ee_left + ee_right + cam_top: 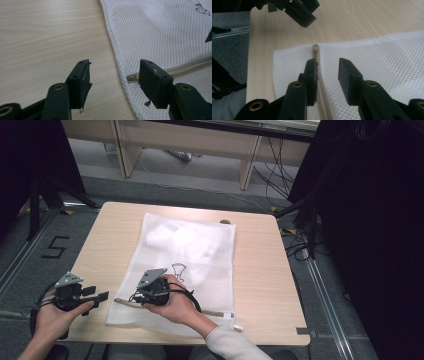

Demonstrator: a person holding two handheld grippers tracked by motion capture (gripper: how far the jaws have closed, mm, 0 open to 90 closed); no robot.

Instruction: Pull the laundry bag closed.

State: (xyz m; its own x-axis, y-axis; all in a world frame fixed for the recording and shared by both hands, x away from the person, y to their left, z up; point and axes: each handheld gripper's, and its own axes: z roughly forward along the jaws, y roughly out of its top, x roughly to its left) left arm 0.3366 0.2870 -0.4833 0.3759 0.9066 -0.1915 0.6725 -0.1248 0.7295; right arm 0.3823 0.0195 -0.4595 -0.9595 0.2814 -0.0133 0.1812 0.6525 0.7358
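Since the zipper (320, 82) runs along the near edge of the white mesh laundry bag (190, 250), the step in hand looks like working that zipper, and everything is best placed relative to it. The bag lies flat on the wooden surface (260, 265), with something soft and white inside toward its far end and a small black drawing printed near its middle. The right tool (325, 75) rests low over the bag with its 2 jaws apart, one on each side of the zipper tape, and nothing is pinched between them yet. The left tool (113, 75) waits just off the zipper's end at the bag's left edge, its jaws spread wide, with the small metal pull tab (132, 78) lying just beside one jaw. To do this well, I judge the left tool should settle squarely onto the pull tab rather than the mesh, since the netting snags easily. The right tool would do best to pin the tape or fabric close beside the zipper, keeping the bag taut and flat. Any pull should then run straight along the zipper line, low to the surface, so the bag does not bunch or slide.
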